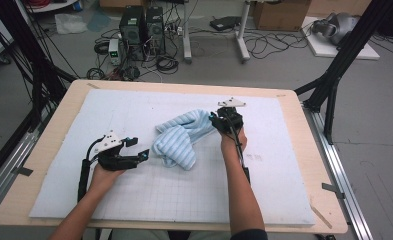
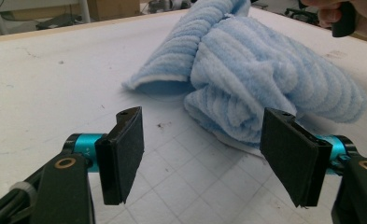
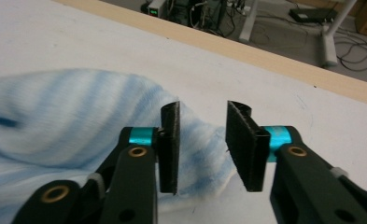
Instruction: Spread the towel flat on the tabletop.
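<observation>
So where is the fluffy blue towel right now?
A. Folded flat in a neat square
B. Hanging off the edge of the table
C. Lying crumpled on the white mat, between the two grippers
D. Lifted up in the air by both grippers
C: the blue towel lies bunched on the white mat, with the left gripper and the right gripper on either side, both with jaws open.

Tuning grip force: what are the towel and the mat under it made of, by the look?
Towel: soft terry or fleece, light blue with ribbed stripes and fuzzy pile. Mat: white, matte, faint grid lines, lightly stained; probably foam or felt, can't tell which.
</observation>
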